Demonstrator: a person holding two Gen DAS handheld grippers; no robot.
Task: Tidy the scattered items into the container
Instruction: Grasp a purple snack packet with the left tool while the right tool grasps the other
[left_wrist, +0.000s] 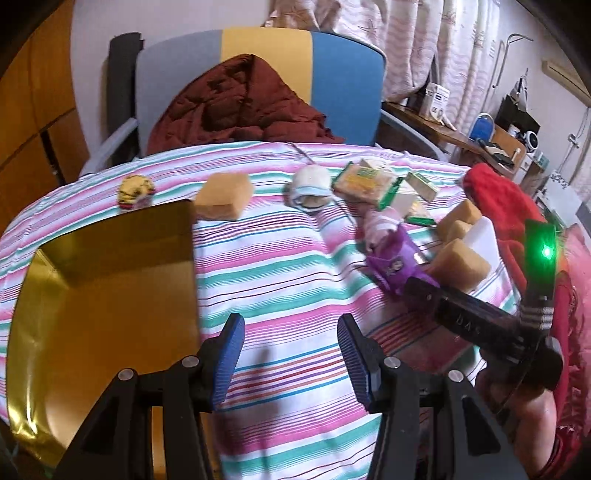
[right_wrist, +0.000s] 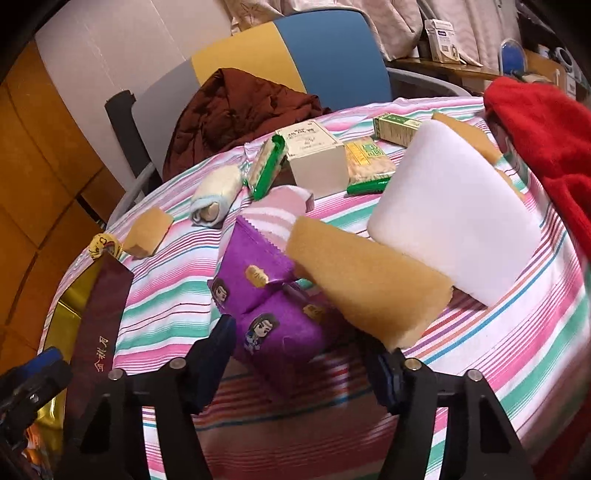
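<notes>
Left hand-held gripper nearest, blue ribbed pads wide apart, nothing between them, hovering over the striped cloth on the tabletop. Gold box just left of it at the near-left edge, open; in the right wrist view its dark maroon flap shows gold characters, too blurred to read for sure.

Right hand-held gripper also spread wide, fingers on either side of the near end of a purple snack pack with cartoon faces printed on it; cannot tell if the pads touch it. In the left wrist view the gripper's black body shows letters "DAS" and a green light lit.

A tan sponge leans on the pack's right side, white foam block propped behind it. Pink striped sock just beyond the pack.

Mid tabletop: rolled pale sock, another tan sponge near the box's far corner, yellow patterned sock ball at the far-left edge.

Further back: green-edged cracker packs, white carton with small unreadable print, green carton. Red cloth over the right edge.

Beyond the far edge, a chair with a maroon jacket
</notes>
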